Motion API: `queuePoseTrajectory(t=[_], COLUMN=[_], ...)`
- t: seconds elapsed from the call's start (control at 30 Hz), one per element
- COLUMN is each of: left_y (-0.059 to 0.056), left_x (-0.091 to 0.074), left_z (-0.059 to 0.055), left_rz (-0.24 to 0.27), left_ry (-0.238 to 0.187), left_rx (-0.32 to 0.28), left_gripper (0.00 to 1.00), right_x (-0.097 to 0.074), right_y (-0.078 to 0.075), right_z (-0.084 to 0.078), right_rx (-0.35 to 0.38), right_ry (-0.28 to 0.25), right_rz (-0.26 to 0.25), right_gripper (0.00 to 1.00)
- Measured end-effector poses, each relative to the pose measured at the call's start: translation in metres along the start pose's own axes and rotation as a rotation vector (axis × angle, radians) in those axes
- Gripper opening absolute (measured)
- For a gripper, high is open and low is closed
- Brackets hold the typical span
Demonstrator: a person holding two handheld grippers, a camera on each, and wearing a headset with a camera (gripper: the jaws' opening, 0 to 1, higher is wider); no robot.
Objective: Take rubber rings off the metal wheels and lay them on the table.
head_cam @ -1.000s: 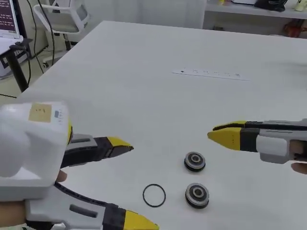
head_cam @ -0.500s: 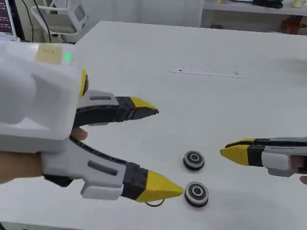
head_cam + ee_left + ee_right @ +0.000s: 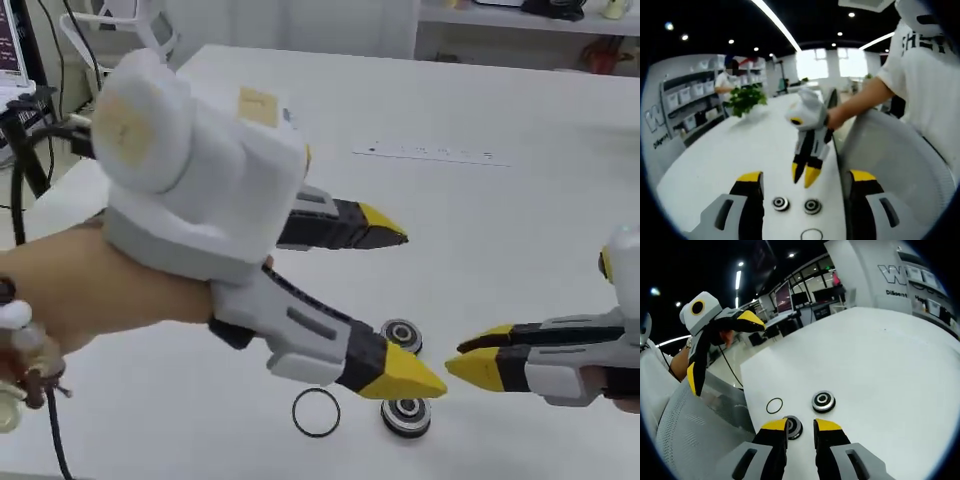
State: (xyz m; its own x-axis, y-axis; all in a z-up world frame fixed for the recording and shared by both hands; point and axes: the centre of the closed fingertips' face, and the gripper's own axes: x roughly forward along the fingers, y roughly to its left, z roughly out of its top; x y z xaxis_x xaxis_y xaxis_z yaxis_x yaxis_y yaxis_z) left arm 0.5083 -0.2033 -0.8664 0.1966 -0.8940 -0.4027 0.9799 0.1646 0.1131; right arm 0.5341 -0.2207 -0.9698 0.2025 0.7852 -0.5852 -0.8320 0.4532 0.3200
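Two small metal wheels with dark rims lie on the white table (image 3: 480,230): the far wheel (image 3: 402,335) and the near wheel (image 3: 406,415), which my left gripper's lower jaw partly hides. A loose black rubber ring (image 3: 317,412) lies flat just left of the near wheel. My left gripper (image 3: 412,308) hovers above them, open wide and empty. My right gripper (image 3: 462,358) sits just right of the wheels, shut on nothing. The left gripper view has the wheels (image 3: 780,203) (image 3: 812,206) and the ring (image 3: 811,234) between its jaws. In the right gripper view, wheels (image 3: 823,401) (image 3: 792,426) and ring (image 3: 774,405) lie ahead.
A thin printed strip (image 3: 430,153) lies farther back on the table. An office chair (image 3: 120,25) and cables stand off the table's left edge. Shelving runs along the back wall. A potted plant (image 3: 745,97) stands at the table's far end in the left gripper view.
My left gripper has risen and swung right from the lower left, and now hangs over the wheels. The right gripper has dropped lower and nearer. Wheels and ring lie as before.
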Motion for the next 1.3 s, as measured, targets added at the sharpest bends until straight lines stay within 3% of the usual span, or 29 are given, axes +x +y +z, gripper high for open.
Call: queuePoseTrajectory(t=[0.13, 0.23, 0.37, 0.53, 0.6, 0.8, 0.87, 1.03, 1.17, 1.3], left_y=[0.006, 0.006, 0.008, 0.003, -0.008, -0.008, -0.003, 0.003, -0.006, -0.012], left_x=[0.015, 0.026, 0.036, 0.042, 0.045, 0.053, 0.055, 0.058, 0.062, 0.064], left_z=[-0.002, -0.01, -0.034, -0.065, -0.077, -0.086, -0.09, -0.101, -0.105, -0.119], left_rz=[-0.015, -0.041, -0.027, -0.009, -0.056, -0.057, -0.026, 0.013, -0.021, -0.046], left_ry=[0.015, -0.001, 0.0, 0.039, 0.066, 0.071, 0.061, 0.082, 0.1, 0.164], left_rx=[0.028, 0.01, -0.042, -0.071, -0.121, -0.132, -0.14, -0.149, -0.124, -0.097], left_gripper=[0.68, 0.65, 0.62, 0.57, 0.56, 0.52, 0.48, 0.4, 0.3, 0.27], right_x=[0.002, 0.003, 0.008, 0.013, 0.016, 0.022, 0.024, 0.027, 0.029, 0.029], right_y=[0.0, 0.0, 0.002, 0.006, 0.009, 0.012, 0.013, 0.015, 0.014, 0.013], right_z=[-0.007, -0.01, -0.017, -0.026, -0.028, -0.038, -0.043, -0.05, -0.051, -0.048], right_rx=[-0.01, -0.007, -0.004, -0.016, 0.004, -0.013, -0.024, -0.067, -0.089, -0.106], right_ry=[0.03, 0.04, 0.069, 0.11, 0.112, 0.15, 0.175, 0.209, 0.214, 0.2], right_rz=[0.0, 0.004, 0.012, 0.027, 0.051, 0.059, 0.062, 0.059, 0.048, 0.035], right_gripper=[0.18, 0.18, 0.18, 0.18, 0.18, 0.2, 0.2, 0.21, 0.23, 0.23])
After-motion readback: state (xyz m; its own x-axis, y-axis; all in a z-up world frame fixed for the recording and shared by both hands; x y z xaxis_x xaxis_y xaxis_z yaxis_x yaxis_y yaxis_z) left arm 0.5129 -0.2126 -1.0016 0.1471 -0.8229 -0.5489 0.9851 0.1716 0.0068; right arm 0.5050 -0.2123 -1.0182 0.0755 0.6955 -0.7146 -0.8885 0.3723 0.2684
